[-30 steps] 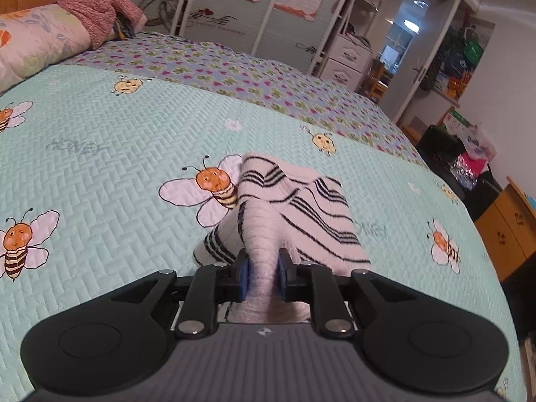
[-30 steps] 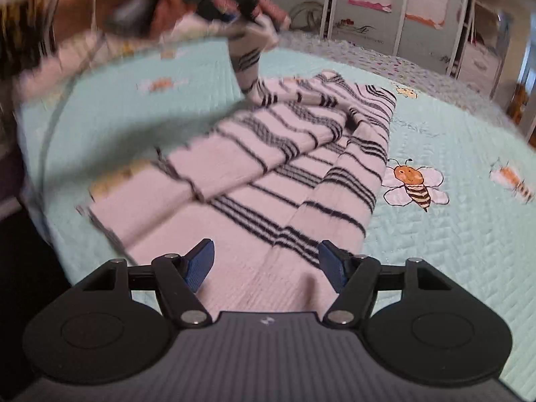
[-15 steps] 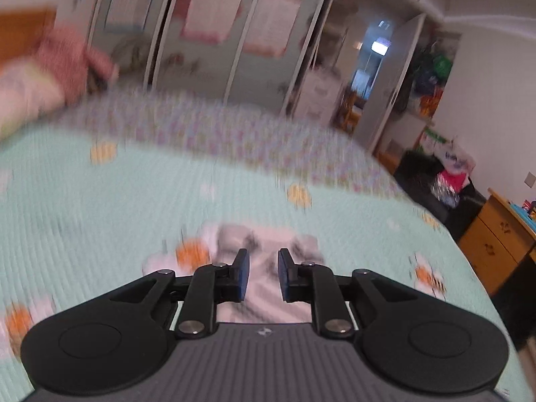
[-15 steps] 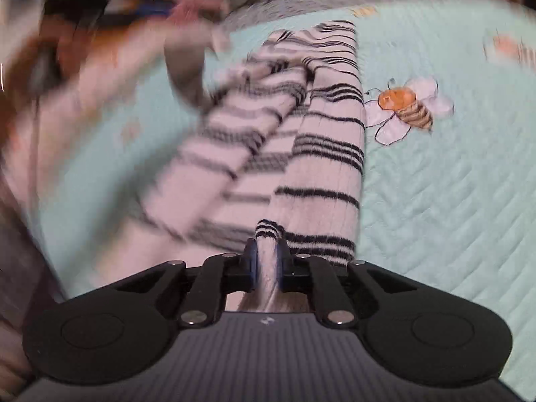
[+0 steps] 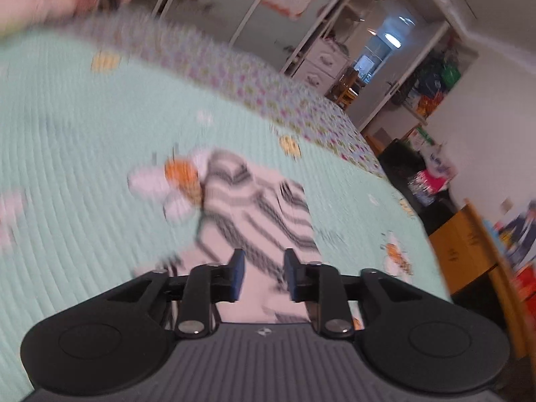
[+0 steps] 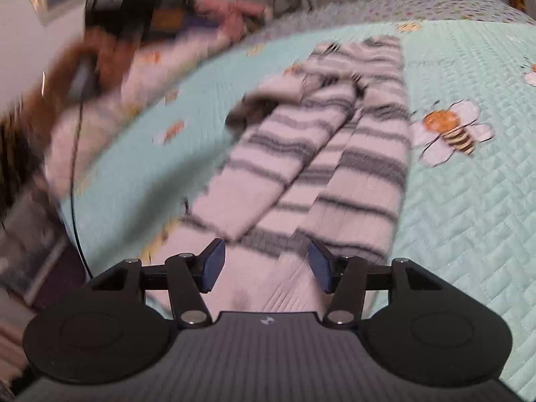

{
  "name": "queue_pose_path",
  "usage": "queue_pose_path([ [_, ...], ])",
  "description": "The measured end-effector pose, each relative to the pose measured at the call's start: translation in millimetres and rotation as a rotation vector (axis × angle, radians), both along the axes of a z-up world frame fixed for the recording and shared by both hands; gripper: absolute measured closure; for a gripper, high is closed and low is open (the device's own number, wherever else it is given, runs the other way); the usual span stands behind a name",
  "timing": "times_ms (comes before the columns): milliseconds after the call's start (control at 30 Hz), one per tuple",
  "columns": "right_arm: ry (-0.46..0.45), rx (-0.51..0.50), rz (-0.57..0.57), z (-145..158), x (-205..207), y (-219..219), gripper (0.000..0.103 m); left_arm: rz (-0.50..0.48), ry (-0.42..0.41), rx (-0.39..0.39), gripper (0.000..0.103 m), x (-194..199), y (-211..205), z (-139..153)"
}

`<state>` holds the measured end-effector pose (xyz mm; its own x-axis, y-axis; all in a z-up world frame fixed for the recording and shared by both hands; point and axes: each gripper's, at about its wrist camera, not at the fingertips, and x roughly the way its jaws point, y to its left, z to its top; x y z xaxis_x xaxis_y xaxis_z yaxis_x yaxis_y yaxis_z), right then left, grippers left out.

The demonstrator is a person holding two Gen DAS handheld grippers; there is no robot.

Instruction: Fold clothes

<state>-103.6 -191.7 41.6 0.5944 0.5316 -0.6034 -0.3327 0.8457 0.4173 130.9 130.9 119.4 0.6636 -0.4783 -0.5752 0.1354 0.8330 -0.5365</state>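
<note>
Left wrist view: a blurred striped garment (image 5: 258, 214), pale with dark bands, is seen lying on a mint bedspread (image 5: 83, 140) printed with bees. The left gripper (image 5: 263, 273) is held low over the garment's near end. Its fingers are parted and opening; cloth is seen in the gap behind them, but the blue pads are not seen pressing on it. The garment's long axis is seen running away from the camera, leaning slightly left.

Right wrist view: the same garment (image 6: 321, 154) is shown stretched up the bed as a long narrow band, folded lengthwise, with 1 sleeve laid diagonally over it. Its long axis runs from the right gripper (image 6: 266, 268) toward the far edge of the bedspread (image 6: 469, 217). The right fingers are set wide apart and opening, over the near hem, with nothing clamped. A blurred hand (image 6: 100, 57) with the other gripper is seen upper left.

The lengthwise folding is judged done; folding the band across its length is judged still left.
</note>
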Motion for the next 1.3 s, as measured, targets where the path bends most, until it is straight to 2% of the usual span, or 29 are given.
queue_pose_path([
  [133, -0.024, 0.004, -0.119, -2, 27, -23, 0.046, 0.092, 0.060, -0.070, 0.059, -16, 6, -35],
  [200, -0.077, -0.081, -0.139, 0, 45, -21, 0.046, 0.120, 0.056, -0.065, 0.052, -21, 7, -43],
  [267, -0.139, -0.181, -0.146, 3, 63, -14, 0.043, 0.113, 0.002, -0.013, 0.044, -27, -1, -47],
  [333, -0.175, -0.222, -0.147, 3, 79, -8, 0.038, 0.070, -0.069, 0.101, 0.043, -29, -10, -45],
  [433, -0.162, -0.157, -0.143, 0, 100, -9, 0.036, -0.037, -0.163, 0.283, 0.039, -33, -32, -47],
  [500, -0.172, -0.163, -0.143, -3, 108, -7, 0.036, -0.094, -0.196, 0.377, 0.035, -36, -45, -52],
  [567, -0.195, -0.201, -0.142, -5, 113, -4, 0.035, -0.110, -0.228, 0.481, 0.035, -37, -52, -66],
  [667, -0.256, -0.314, -0.122, -6, 123, 8, 0.035, -0.091, -0.237, 0.593, 0.036, -30, -61, -81],
  [700, -0.280, -0.352, -0.110, -6, 127, 13, 0.035, -0.077, -0.222, 0.625, 0.037, -24, -63, -86],
  [733, -0.299, -0.387, -0.100, -6, 132, 19, 0.035, -0.063, -0.199, 0.643, 0.054, -18, -62, -91],
  [767, -0.314, -0.422, -0.094, -6, 138, 24, 0.035, -0.054, -0.174, 0.637, 0.083, -13, -61, -93],
  [833, -0.345, -0.486, -0.084, -7, 151, 36, 0.035, -0.043, -0.142, 0.560, 0.088, -2, -54, -92],
  [867, -0.361, -0.517, -0.079, -8, 158, 42, 0.035, -0.024, -0.153, 0.549, 0.092, 0, -52, -89],
  [933, -0.378, -0.588, -0.056, -12, 172, 55, 0.038, -0.005, -0.194, 0.557, 0.093, 5, -54, -80],
  [1000, -0.360, -0.675, -0.027, -21, 185, 67, 0.057, 0.008, -0.220, 0.544, 0.093, 11, -54, -70],
  [1033, -0.343, -0.704, -0.017, -25, 192, 71, 0.089, 0.010, -0.231, 0.536, 0.093, 15, -53, -65],
  [1067, -0.323, -0.702, -0.022, -28, 198, 71, 0.097, 0.016, -0.247, 0.532, 0.093, 18, -57, -58],
  [1100, -0.303, -0.655, -0.049, -27, 201, 67, 0.097, 0.025, -0.267, 0.525, 0.093, 22, -57, -51],
  [1167, -0.256, -0.493, -0.126, -19, 208, 51, 0.097, 0.044, -0.330, 0.495, 0.094, 27, -58, -34],
  [1233, -0.198, -0.267, -0.181, -13, 214, 35, 0.097, 0.075, -0.403, 0.460, 0.094, 28, -56, -15],
  [1300, -0.160, -0.166, -0.214, -16, 221, 30, 0.096, 0.111, -0.450, 0.418, 0.094, 32, -52, -1],
])
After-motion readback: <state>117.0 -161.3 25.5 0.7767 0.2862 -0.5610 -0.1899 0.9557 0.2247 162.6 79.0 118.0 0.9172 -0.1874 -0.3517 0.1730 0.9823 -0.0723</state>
